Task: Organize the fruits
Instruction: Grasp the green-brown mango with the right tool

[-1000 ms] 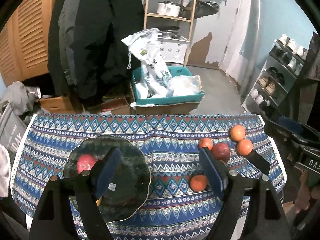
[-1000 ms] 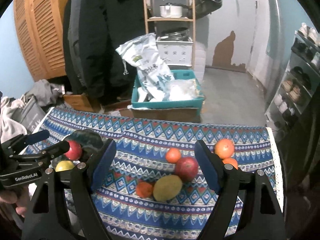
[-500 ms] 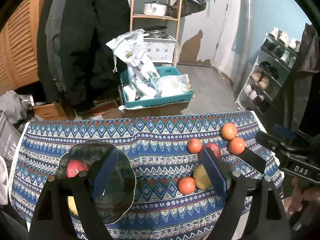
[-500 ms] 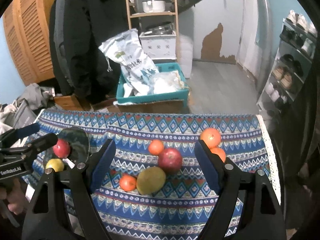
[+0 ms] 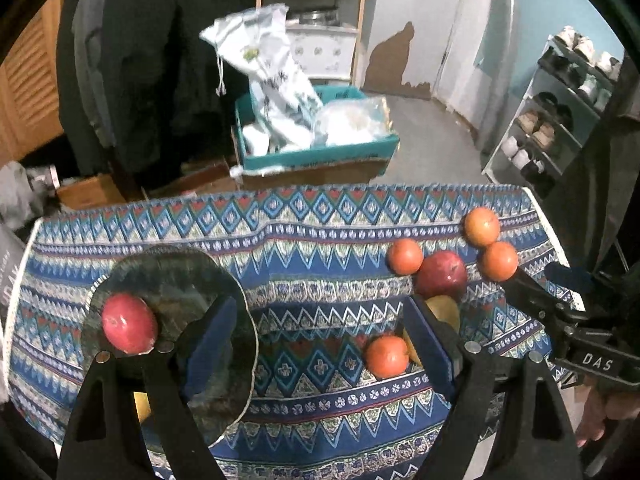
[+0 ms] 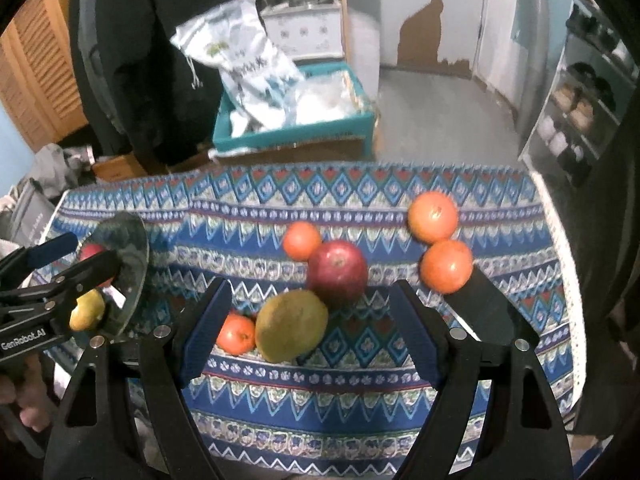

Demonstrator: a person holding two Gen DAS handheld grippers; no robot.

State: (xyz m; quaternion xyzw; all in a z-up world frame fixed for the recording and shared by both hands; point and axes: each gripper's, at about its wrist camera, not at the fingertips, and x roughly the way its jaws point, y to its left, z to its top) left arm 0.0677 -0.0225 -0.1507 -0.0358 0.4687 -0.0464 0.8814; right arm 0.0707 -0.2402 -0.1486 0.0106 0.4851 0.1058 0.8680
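On the patterned cloth (image 5: 320,248) a glass plate (image 5: 172,300) at the left holds a red apple (image 5: 128,324) and a yellow fruit (image 6: 86,312). My left gripper (image 5: 320,340) hangs open over the plate's right edge, with nothing between its pads. To the right lie a second red apple (image 6: 338,274), a green-yellow mango (image 6: 292,326) and several oranges, one small orange (image 6: 236,334) nearest. My right gripper (image 6: 312,332) is open above the mango and touches nothing. Each gripper shows in the other's view: the right gripper (image 5: 548,284), the left gripper (image 6: 84,254).
A dark flat object (image 6: 480,308) lies beside the right-hand oranges near the cloth's right edge. Behind the table stand a teal box (image 5: 316,152) with white bags, hanging dark coats and a wooden shelf. A shoe rack (image 5: 560,112) is at the right.
Both grippers have come down toward the table, so the plate and fruits look larger. The left jaws stand slightly wider. No fruit has moved.
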